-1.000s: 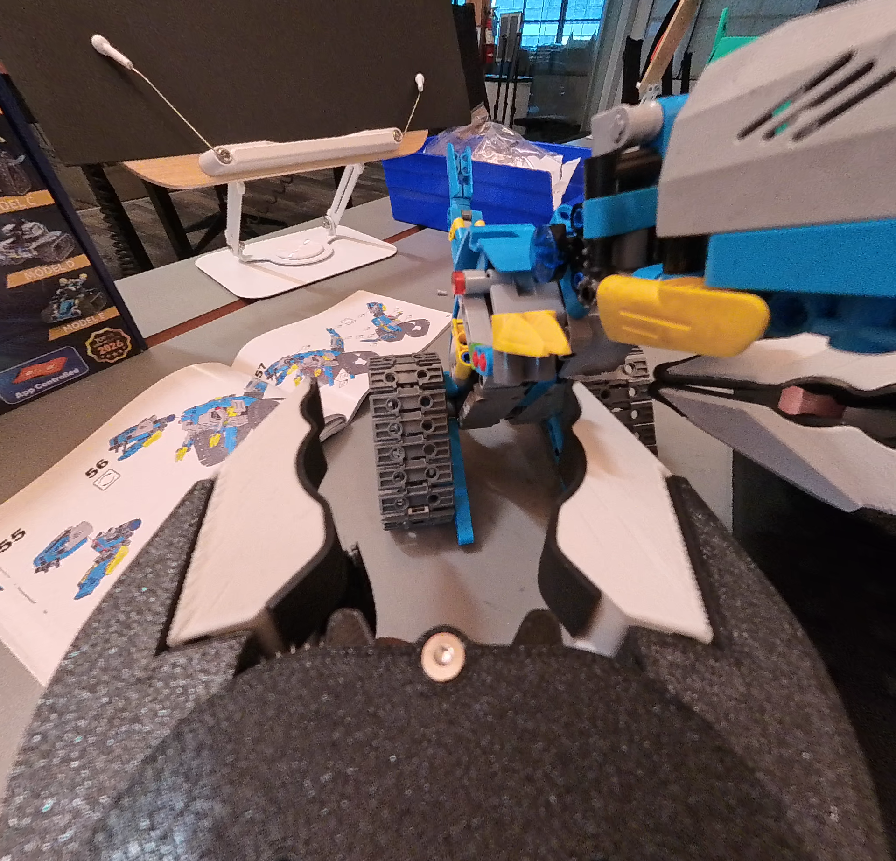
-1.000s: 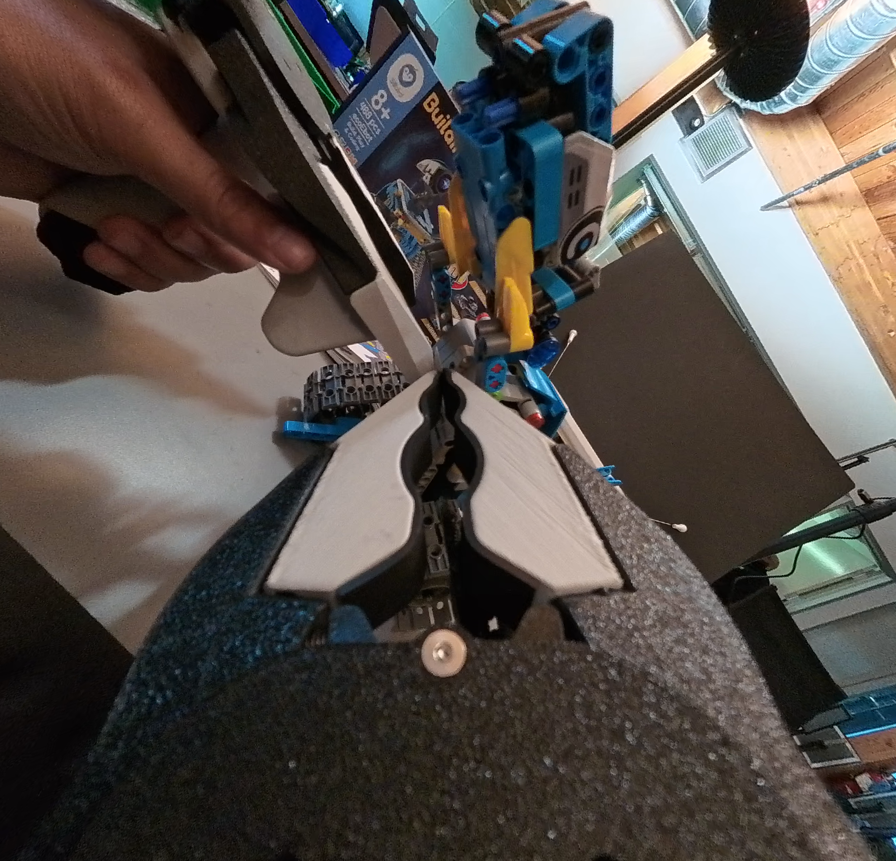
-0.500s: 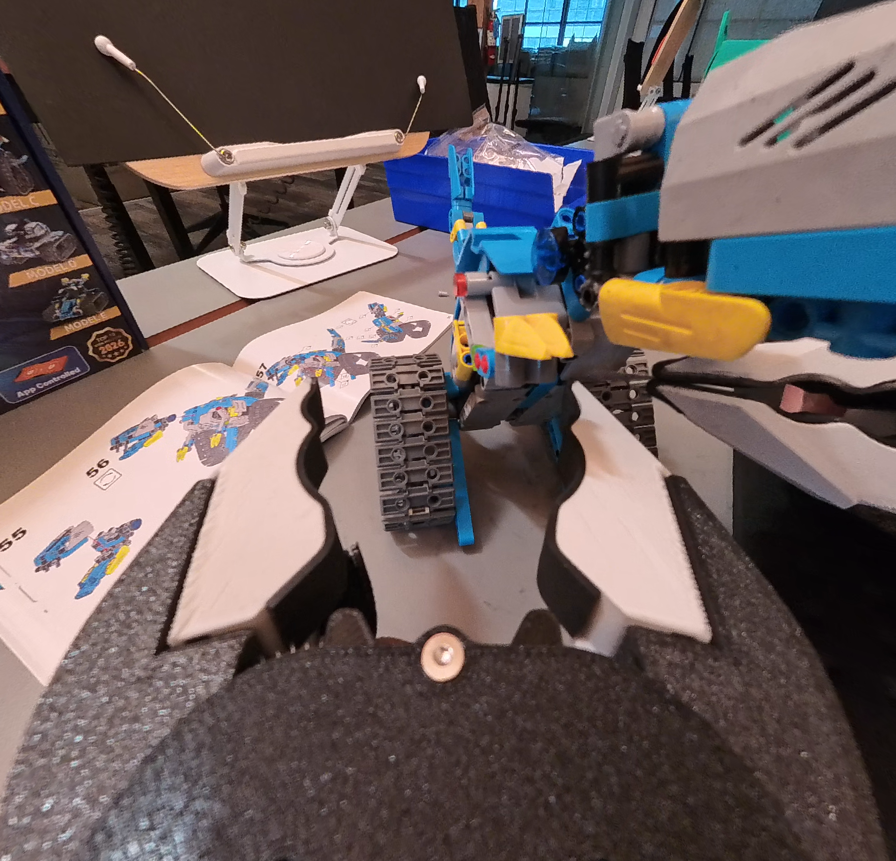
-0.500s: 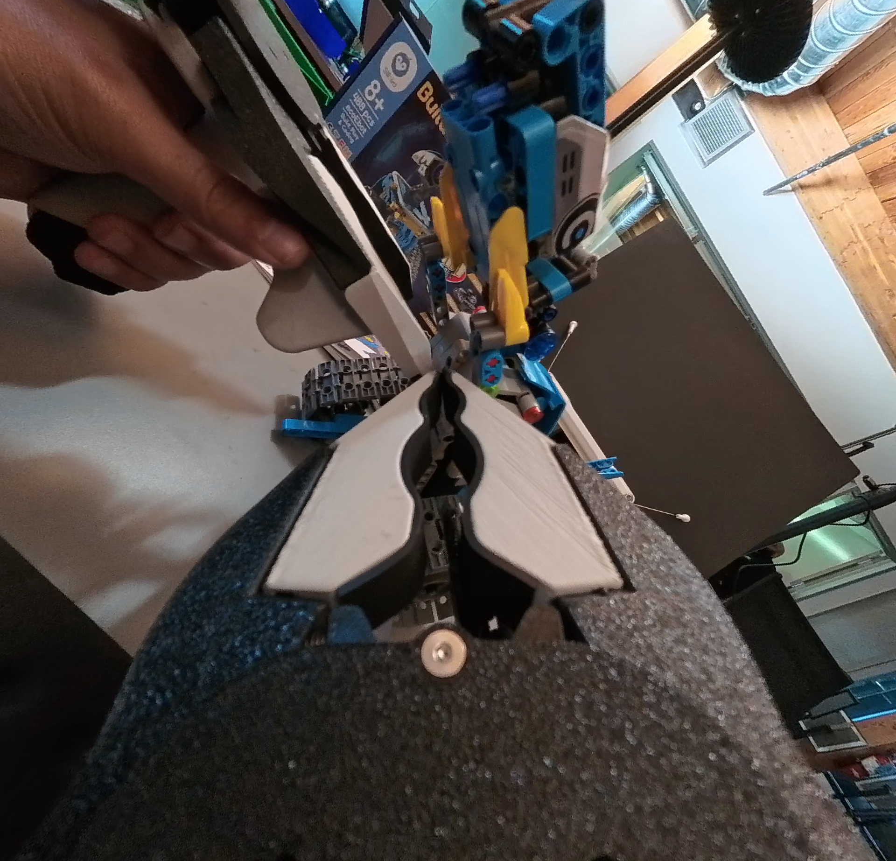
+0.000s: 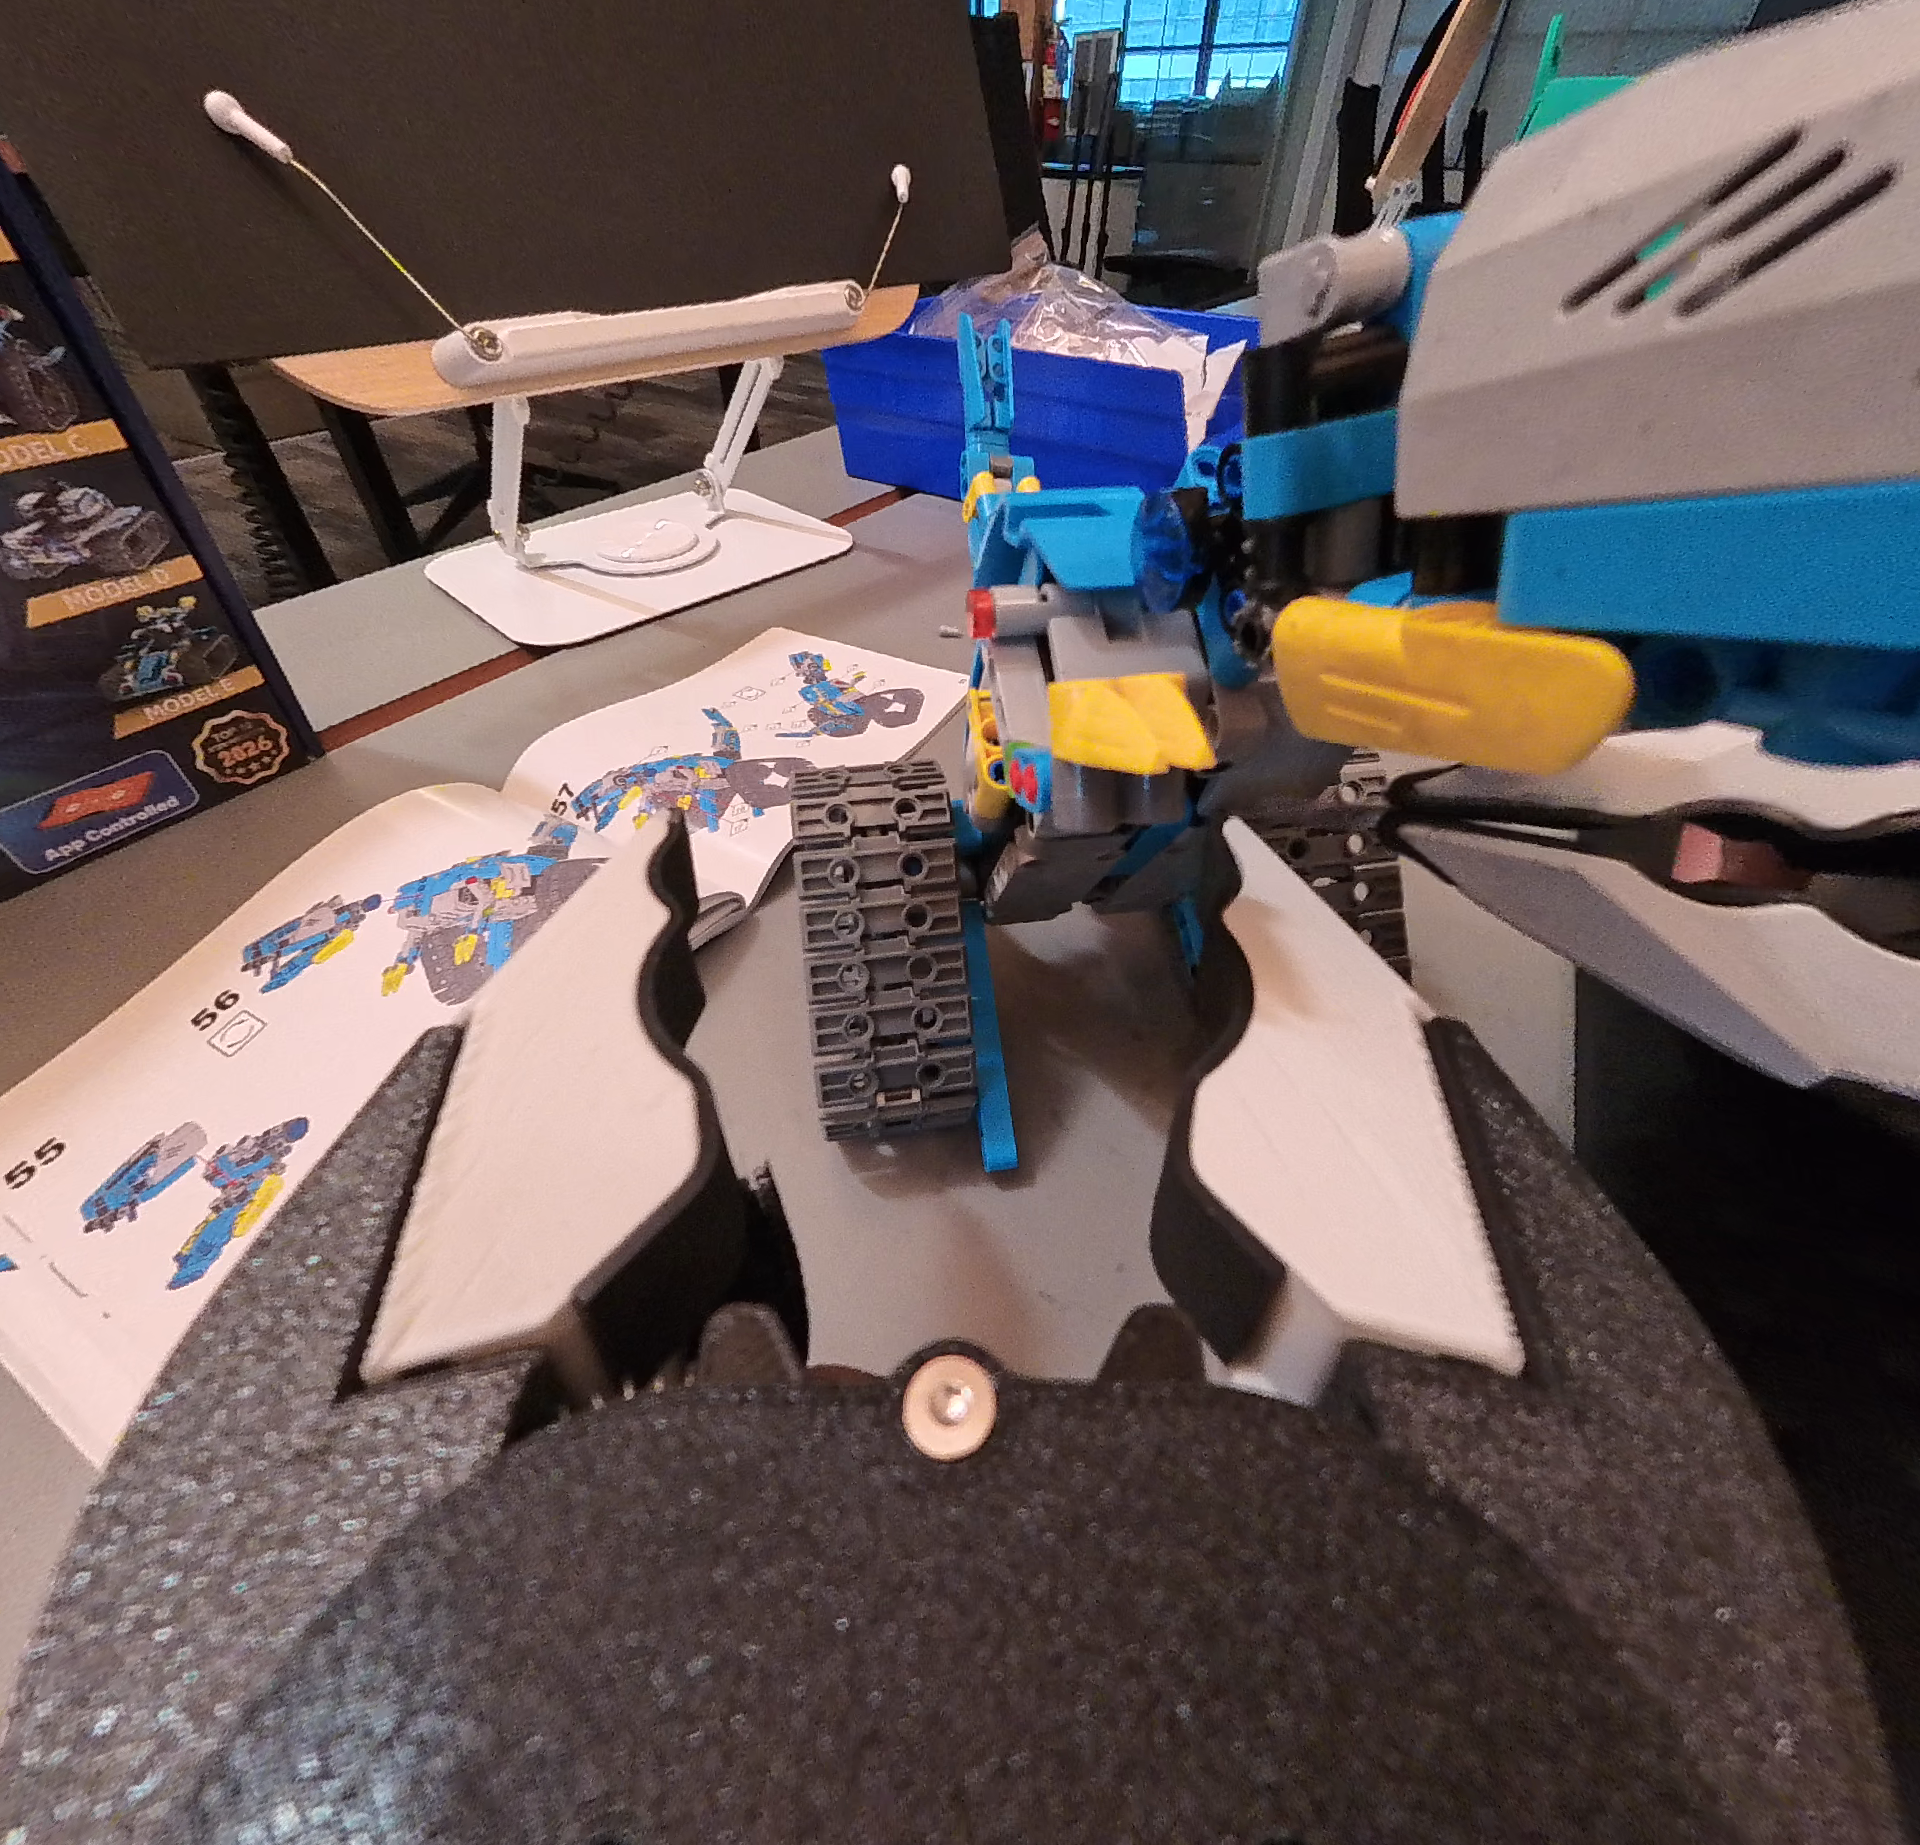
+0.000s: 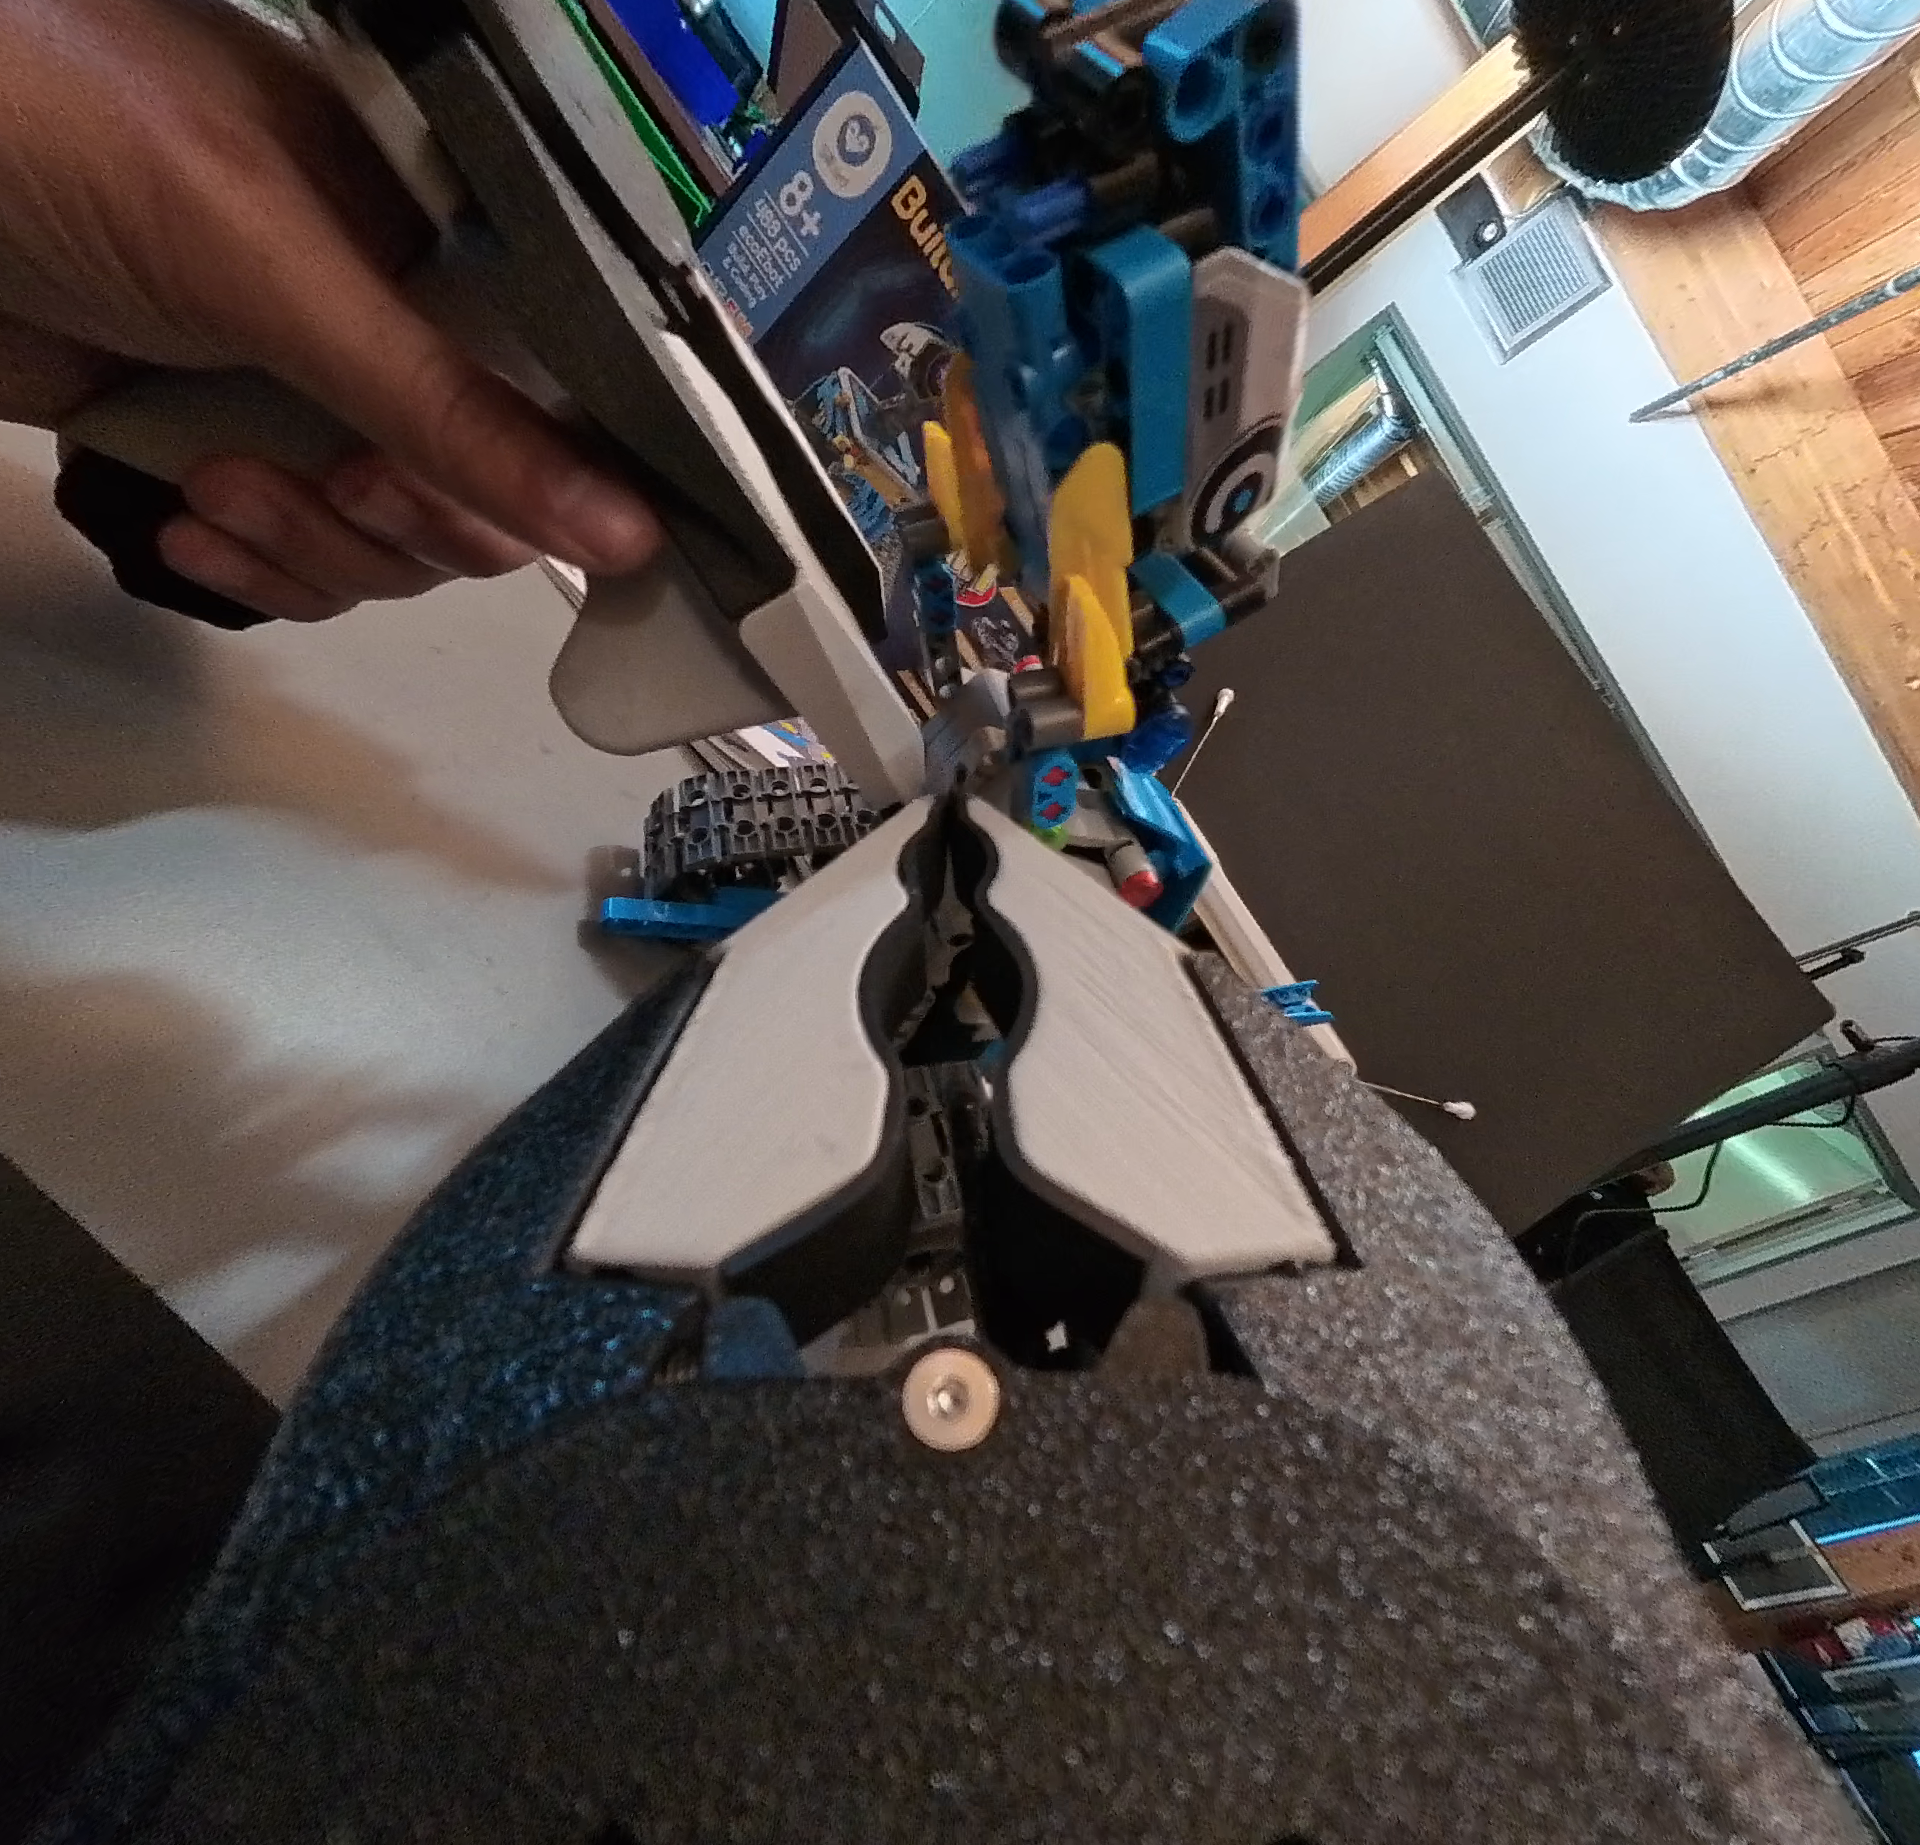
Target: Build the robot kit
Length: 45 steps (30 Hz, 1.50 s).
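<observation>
We hold our left gripper (image 5: 951, 922) spread wide and empty, low over the grey table (image 5: 644, 652), its two white fingers (image 5: 582, 1099) flanking the near grey rubber track (image 5: 883, 948) of a blue, grey and yellow building-brick tracked robot model (image 5: 1081, 694) without touching it; there is open room on either side of that track. Our right gripper (image 6: 951, 819) is clamped on the model's far track, dark links showing between its closed fingers, and it reaches in from the table's right edge, beyond which the floor drops away dark. A person's hand (image 6: 260, 341) grips the left gripper's handle. To the left an open instruction booklet (image 5: 343, 954) lies flat, its corner under the left finger, with a dark printed toy box (image 5: 114, 590) standing behind it. Farther back stand a white folding book stand (image 5: 634, 445) bearing a black board (image 5: 499, 112) and a blue plastic bin (image 5: 1049, 413) holding clear bags. Windows light the room beyond.
</observation>
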Available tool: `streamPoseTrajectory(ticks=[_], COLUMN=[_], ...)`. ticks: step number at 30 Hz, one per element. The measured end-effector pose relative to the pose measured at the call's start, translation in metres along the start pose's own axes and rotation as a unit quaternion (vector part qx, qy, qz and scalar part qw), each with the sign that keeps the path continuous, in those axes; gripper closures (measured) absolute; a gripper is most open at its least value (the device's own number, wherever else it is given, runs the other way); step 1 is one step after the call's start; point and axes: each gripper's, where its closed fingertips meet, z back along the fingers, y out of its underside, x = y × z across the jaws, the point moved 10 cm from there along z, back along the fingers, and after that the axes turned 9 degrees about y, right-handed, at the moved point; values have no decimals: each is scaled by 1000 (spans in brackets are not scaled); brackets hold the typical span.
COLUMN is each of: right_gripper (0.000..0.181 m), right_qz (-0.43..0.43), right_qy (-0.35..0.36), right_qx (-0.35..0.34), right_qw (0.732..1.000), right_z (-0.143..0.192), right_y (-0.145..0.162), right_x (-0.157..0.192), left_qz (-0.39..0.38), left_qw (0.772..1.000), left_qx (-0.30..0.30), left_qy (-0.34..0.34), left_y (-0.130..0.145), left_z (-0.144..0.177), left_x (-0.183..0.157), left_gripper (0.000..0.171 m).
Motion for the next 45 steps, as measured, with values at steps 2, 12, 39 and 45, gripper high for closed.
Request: streamPoseTrajectory(ticks=[2, 12, 39, 45], right_gripper=[181, 181, 181, 181], right_qz=[1, -4, -110, -175], right_qy=[3, -1, -65, -116], right_qx=[-1, -20, -52, -91], right_qw=[1000, 1000, 990, 974], right_z=[0, 3, 19, 29], right_y=[0, -3, -2, 9], right_x=[0, -1, -15, -36], left_qz=[0, -5, -7, -96], left_qw=[1000, 1000, 996, 990], left_qx=[0, 14, 77, 11], left_qy=[0, -2, 55, 100], left_y=[0, 3, 17, 6], left_z=[0, 0, -7, 6], left_x=[0, -1, 4, 2], left_gripper=[75, 75, 98, 85])
